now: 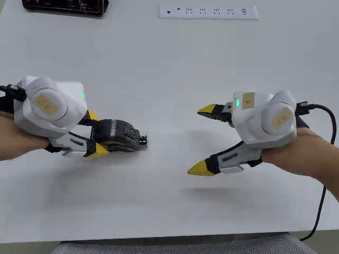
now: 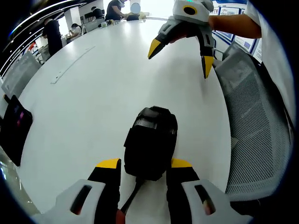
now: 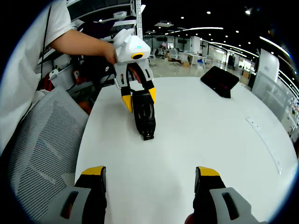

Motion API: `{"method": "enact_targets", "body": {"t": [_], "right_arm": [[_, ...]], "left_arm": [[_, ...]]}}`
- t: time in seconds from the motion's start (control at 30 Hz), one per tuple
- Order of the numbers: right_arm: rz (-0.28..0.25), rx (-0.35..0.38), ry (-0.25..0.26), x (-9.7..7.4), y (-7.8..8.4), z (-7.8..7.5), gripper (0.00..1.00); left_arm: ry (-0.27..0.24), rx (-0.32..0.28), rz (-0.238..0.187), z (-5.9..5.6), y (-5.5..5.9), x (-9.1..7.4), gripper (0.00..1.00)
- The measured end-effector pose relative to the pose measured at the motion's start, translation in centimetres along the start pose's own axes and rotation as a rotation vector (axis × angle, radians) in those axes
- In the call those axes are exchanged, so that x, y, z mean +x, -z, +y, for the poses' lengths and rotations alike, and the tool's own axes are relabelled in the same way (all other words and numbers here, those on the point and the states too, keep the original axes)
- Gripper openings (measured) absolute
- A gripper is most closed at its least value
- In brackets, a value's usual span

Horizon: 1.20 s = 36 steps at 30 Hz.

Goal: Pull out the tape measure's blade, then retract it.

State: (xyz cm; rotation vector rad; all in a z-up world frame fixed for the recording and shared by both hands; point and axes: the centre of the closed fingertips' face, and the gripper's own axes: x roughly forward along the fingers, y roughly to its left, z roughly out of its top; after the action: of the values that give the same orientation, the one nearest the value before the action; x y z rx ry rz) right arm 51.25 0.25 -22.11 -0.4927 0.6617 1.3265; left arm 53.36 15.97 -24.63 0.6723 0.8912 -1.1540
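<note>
A black tape measure [image 1: 119,135] rests on the white table [image 1: 169,63], its blade tip pointing right with no blade drawn out. My left gripper [image 1: 95,133] is shut on its body; in the left gripper view the case [image 2: 150,142] sits clamped between the yellow-tipped fingers [image 2: 108,164]. My right gripper [image 1: 204,140] stands open to the right of the tape measure, well apart from it, nothing between its fingers. In the right gripper view its gripper [image 3: 149,173] faces the tape measure [image 3: 144,112] and the left gripper [image 3: 138,99] across bare table.
A white power strip [image 1: 208,12] lies at the table's far edge, and a dark flat device [image 1: 66,6] at the far left. A black cable [image 1: 323,174] trails from the right gripper. A mesh chair [image 2: 250,126] stands by the near table edge.
</note>
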Motion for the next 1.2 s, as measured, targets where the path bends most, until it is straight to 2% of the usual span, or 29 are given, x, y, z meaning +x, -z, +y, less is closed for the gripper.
{"method": "enact_targets", "body": {"t": [0.47, 0.8, 1.03, 1.2], "right_arm": [[-0.003, 0.005, -0.009, 0.3, 0.1, 0.0, 0.75], [-0.010, 0.003, -0.010, 0.6, -0.1, -0.1, 0.74], [-0.014, -0.004, -0.017, 0.9, -0.2, -0.1, 0.72], [-0.019, 0.005, -0.036, 1.8, -0.4, -0.1, 0.68]], "left_arm": [[-0.004, 0.088, 0.045, -0.1, -0.4, 0.7, 0.30], [0.007, 0.106, 0.071, -0.2, -0.2, 0.6, 0.30], [0.012, 0.110, 0.069, -0.3, -0.2, 0.6, 0.29], [0.010, 0.105, 0.069, -0.3, -0.2, 0.6, 0.29]]}}
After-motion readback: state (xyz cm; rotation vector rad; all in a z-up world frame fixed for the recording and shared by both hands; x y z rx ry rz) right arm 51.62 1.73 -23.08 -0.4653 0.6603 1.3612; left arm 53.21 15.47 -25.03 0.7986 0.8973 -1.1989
